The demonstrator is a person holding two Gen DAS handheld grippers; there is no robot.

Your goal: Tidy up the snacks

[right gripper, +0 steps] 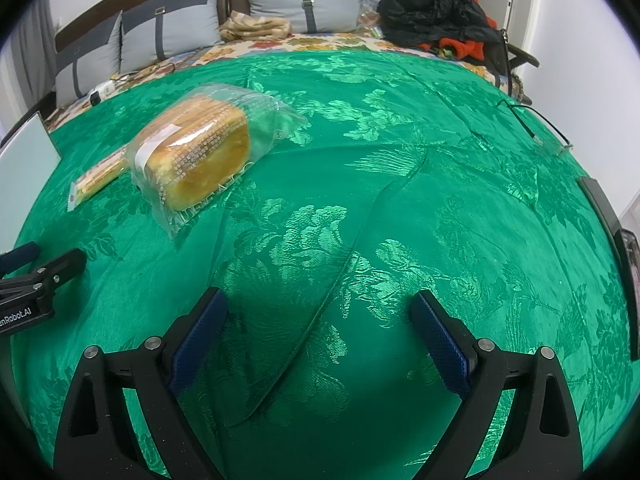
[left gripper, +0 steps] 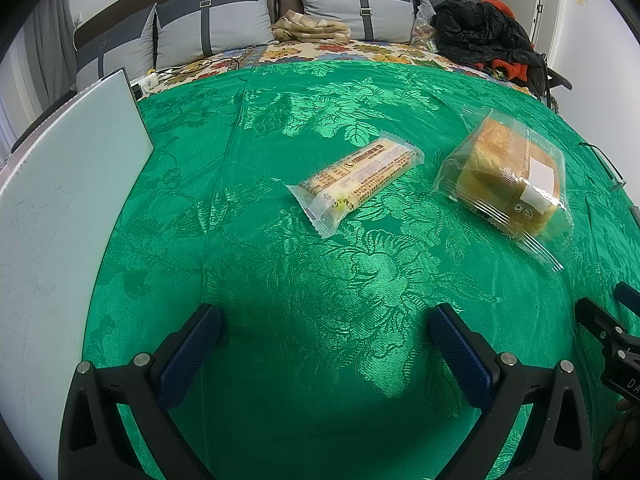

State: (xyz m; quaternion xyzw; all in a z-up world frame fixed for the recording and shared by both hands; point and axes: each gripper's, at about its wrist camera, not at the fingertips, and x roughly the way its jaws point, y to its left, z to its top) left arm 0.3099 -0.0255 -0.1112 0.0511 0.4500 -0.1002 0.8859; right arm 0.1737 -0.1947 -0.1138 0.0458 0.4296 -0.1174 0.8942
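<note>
Both claws are spread wide and hold nothing. The left gripper (left gripper: 324, 332) and the right gripper (right gripper: 320, 316) hover over the green cloth (left gripper: 320, 280). The bread bag (left gripper: 506, 178) lies beside the long snack bar (left gripper: 356, 178), near but apart. The bread looks soft and light — squeeze it gently at the sides. Its wrap is probably slippery. The bar seems stiffer — pinch its middle.

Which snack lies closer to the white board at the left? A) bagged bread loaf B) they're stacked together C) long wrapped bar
C: the long wrapped bar lies between the white board and the bagged bread loaf, apart from both on the green cloth.
</note>
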